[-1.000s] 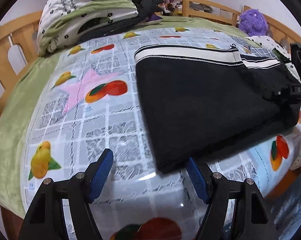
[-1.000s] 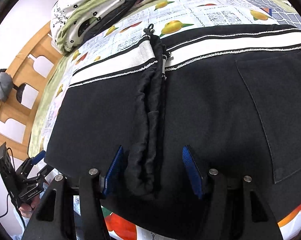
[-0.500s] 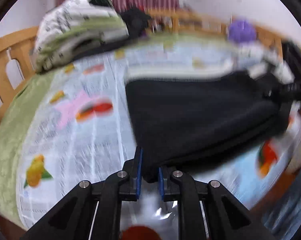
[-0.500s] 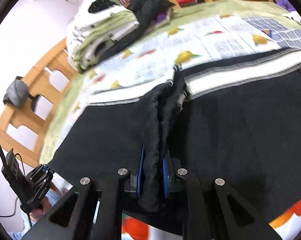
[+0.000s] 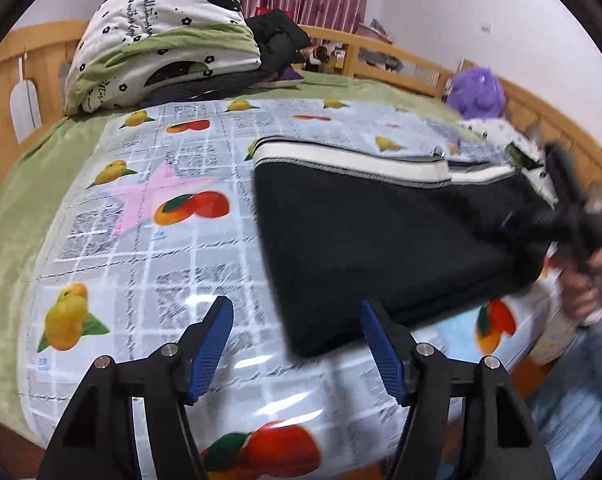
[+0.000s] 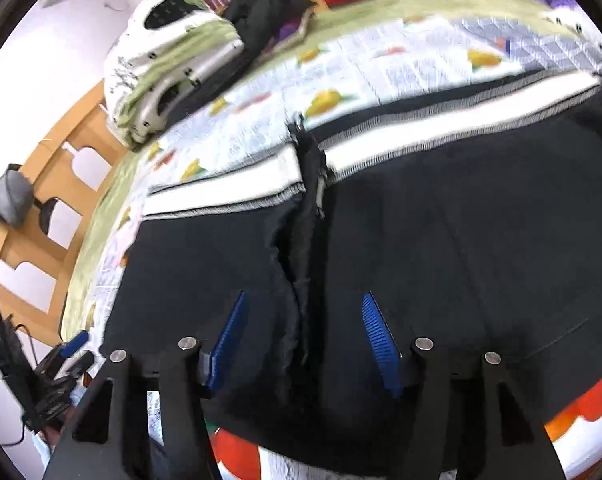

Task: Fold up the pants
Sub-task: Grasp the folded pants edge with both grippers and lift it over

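Observation:
Black pants (image 5: 381,236) with a white side stripe (image 5: 353,162) lie folded on the fruit-print sheet (image 5: 149,248). My left gripper (image 5: 299,346) is opening at their near corner; that corner lies between the blue pads (image 5: 215,340) without being pressed. In the right wrist view the pants (image 6: 441,248) fill the frame. My right gripper (image 6: 303,340) is opening astride a bunched ridge of cloth (image 6: 301,248), and its pads (image 6: 375,336) stand clear of it. The right gripper (image 5: 573,216) also shows at the pants' far end, held by a hand (image 5: 589,292).
A folded white-and-green quilt (image 5: 161,52) and a black jacket (image 5: 277,40) sit at the head of the bed. A purple plush toy (image 5: 477,92) is at the back right. A wooden rail (image 5: 401,56) rings the bed, and a green blanket (image 5: 9,216) lies under the sheet.
Half a second ago both grippers were pinched shut on the black cloth. Both have now let go and spread their jaws, and the left one has lifted back slightly.

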Demonstrator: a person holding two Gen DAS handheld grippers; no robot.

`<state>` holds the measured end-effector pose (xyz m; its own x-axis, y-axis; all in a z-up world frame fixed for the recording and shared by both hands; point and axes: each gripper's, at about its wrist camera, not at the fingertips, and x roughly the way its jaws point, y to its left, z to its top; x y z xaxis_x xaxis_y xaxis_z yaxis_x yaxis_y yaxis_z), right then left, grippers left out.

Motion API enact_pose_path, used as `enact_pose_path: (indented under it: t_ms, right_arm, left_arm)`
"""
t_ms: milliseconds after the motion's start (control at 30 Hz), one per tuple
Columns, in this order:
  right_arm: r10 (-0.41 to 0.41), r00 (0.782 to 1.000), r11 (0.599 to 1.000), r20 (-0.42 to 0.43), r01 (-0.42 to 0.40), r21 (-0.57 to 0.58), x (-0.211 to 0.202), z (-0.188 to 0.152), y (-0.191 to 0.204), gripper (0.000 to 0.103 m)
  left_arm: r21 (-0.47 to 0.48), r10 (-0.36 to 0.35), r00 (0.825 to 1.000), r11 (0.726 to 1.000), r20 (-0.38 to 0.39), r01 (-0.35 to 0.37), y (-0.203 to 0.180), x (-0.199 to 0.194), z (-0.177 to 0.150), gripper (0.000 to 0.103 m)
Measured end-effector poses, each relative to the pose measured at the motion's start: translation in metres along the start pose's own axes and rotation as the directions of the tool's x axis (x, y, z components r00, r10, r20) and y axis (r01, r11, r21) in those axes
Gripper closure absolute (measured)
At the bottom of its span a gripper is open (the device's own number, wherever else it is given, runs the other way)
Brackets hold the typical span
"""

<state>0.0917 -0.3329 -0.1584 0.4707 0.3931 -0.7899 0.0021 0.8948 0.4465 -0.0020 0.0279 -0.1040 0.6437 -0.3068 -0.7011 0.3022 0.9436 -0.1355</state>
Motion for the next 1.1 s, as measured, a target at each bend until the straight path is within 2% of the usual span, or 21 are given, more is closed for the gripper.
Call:
enact_pose_path:
  t_ms: [33, 67, 167, 267, 333, 367, 400, 467, 533, 567, 667, 800, 900, 1000, 1100]
  right_arm:
    - [-0.030, 0.999, 0.999, -0.032, 0.029, -0.033, 0.010, -0.003, 0.005, 0.082]
    - [-0.076, 0.997, 0.993, -0.006, 0.075, -0.094, 0.009, -0.004, 0.015, 0.083]
    - [-0.105, 0.994, 0.986, -0.001, 0.104, -0.133, -0.007, -0.001, 0.026, 0.083]
    - [-0.130, 0.988, 0.982, 0.081, 0.140, -0.129, -0.048, 0.007, 0.028, 0.083]
    - [-0.149, 0.976, 0.977, 0.158, 0.170, -0.126, -0.087, 0.016, 0.026, 0.076]
    - [-0.171, 0.966, 0.973, 0.192, 0.196, -0.122, -0.105, 0.020, 0.024, 0.064]
    - [-0.194, 0.955, 0.968, 0.224, 0.224, -0.117, -0.124, 0.023, 0.020, 0.047]
    - [-0.245, 0.929, 0.955, 0.277, 0.281, -0.095, -0.160, 0.031, 0.001, 0.032]
    - [-0.312, 0.905, 0.938, 0.288, 0.342, -0.058, -0.179, 0.037, -0.020, 0.032]
    - [-0.340, 0.896, 0.932, 0.285, 0.361, -0.024, -0.190, 0.039, -0.038, 0.032]
    - [-0.332, 0.905, 0.943, 0.266, 0.328, 0.061, -0.194, 0.037, -0.078, 0.032]
    - [-0.355, 0.911, 0.931, 0.208, 0.326, 0.163, -0.169, 0.021, -0.138, 0.032]
    - [-0.311, 0.937, 0.932, 0.159, 0.268, 0.243, -0.136, 0.006, -0.170, 0.034]
    - [-0.234, 0.960, 0.931, 0.156, 0.174, 0.321, -0.111, 0.000, -0.192, 0.036]
    - [-0.193, 0.959, 0.924, 0.205, 0.108, 0.368, -0.094, 0.004, -0.202, 0.036]
  left_arm:
    - [-0.007, -0.008, 1.000, 1.000, 0.000, 0.008, -0.002, 0.002, 0.002, 0.039]
    - [-0.009, -0.004, 1.000, 1.000, -0.002, 0.004, -0.002, 0.005, 0.005, 0.039]
    - [-0.022, 0.008, 1.000, 1.000, -0.002, -0.008, -0.004, 0.005, 0.013, 0.039]
    - [-0.036, 0.024, 1.000, 0.999, 0.013, -0.024, -0.005, -0.005, 0.034, 0.039]
    - [-0.042, 0.048, 0.998, 0.998, 0.028, -0.047, -0.002, -0.017, 0.054, 0.039]
    - [-0.045, 0.057, 0.998, 0.997, 0.030, -0.056, 0.000, -0.022, 0.064, 0.039]
    - [-0.048, 0.056, 0.998, 0.997, 0.035, -0.055, 0.003, -0.027, 0.073, 0.039]
    - [-0.059, 0.043, 0.998, 0.997, 0.050, -0.040, 0.011, -0.039, 0.097, 0.039]
    - [-0.069, 0.034, 0.998, 0.997, 0.059, -0.030, 0.017, -0.044, 0.113, 0.039]
    - [-0.073, 0.052, 0.997, 0.996, 0.055, -0.048, 0.020, -0.044, 0.123, 0.039]
    - [-0.063, 0.096, 0.994, 0.994, 0.057, -0.092, 0.023, -0.032, 0.133, 0.039]
    - [-0.125, 0.020, 0.999, 0.992, -0.045, -0.025, 0.035, 0.013, 0.126, 0.039]
    - [-0.148, 0.000, 0.995, 0.989, -0.104, -0.015, 0.040, 0.047, 0.114, 0.040]
    - [-0.177, -0.056, 0.987, 0.984, -0.149, 0.029, 0.047, 0.082, 0.102, 0.041]
    - [-0.228, -0.180, 0.961, 0.965, -0.211, 0.131, 0.053, 0.122, 0.096, 0.041]
